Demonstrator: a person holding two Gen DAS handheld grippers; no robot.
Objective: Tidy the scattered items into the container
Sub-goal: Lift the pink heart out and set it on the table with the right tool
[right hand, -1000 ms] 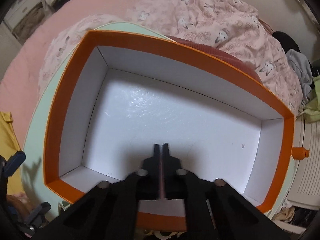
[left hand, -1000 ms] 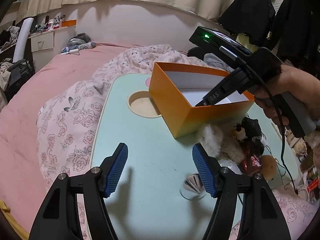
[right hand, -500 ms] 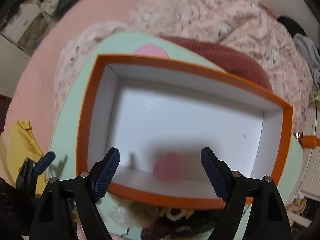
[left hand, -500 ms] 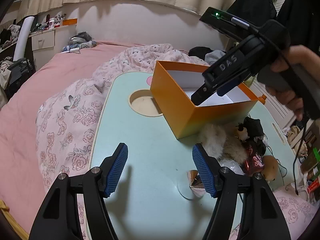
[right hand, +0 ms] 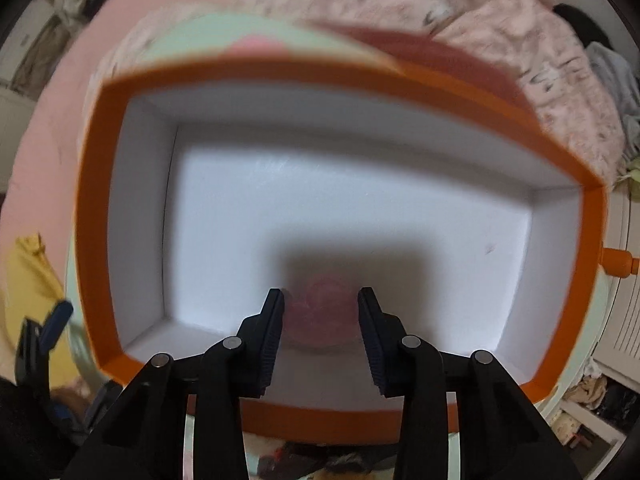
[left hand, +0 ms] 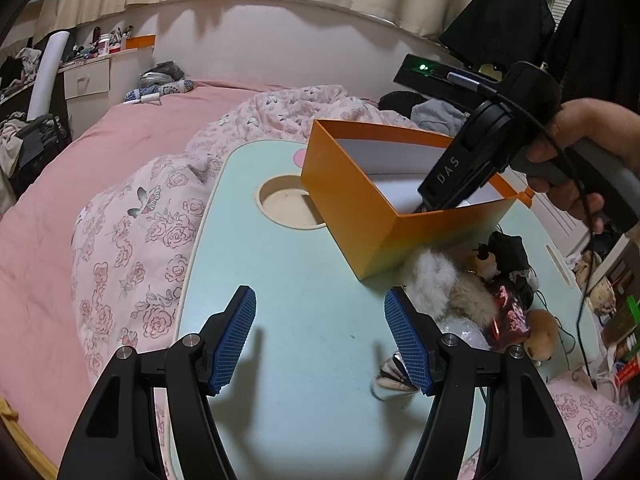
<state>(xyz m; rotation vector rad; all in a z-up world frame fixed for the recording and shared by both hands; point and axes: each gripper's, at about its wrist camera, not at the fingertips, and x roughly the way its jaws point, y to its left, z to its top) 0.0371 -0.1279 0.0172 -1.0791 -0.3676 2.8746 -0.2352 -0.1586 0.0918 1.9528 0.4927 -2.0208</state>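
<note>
An orange box (left hand: 360, 208) with a white inside stands on the pale green table (left hand: 288, 280). My right gripper (right hand: 320, 312) reaches down into the box (right hand: 96, 208); its jaws stand apart on either side of a blurred pink round item (right hand: 320, 316) on the box floor, and I cannot tell if they touch it. My left gripper (left hand: 320, 336) is open and empty over the table's near part. A heap of scattered items lies right of it: a white fluffy toy (left hand: 432, 280), a dark plush (left hand: 508, 252), a red foil wrapper (left hand: 512, 312) and a shiny foil piece (left hand: 392, 372).
A round recess (left hand: 288, 204) sits in the table left of the box. The table rests on a bed with a pink floral quilt (left hand: 132, 232). Dark clothes (left hand: 500, 20) hang at the back right. A cable (left hand: 584, 280) trails from the right gripper.
The right gripper opened wide above the box and let the pink item fall inside. It has since dipped into the box with its jaws narrower around the item. The left gripper stayed still.
</note>
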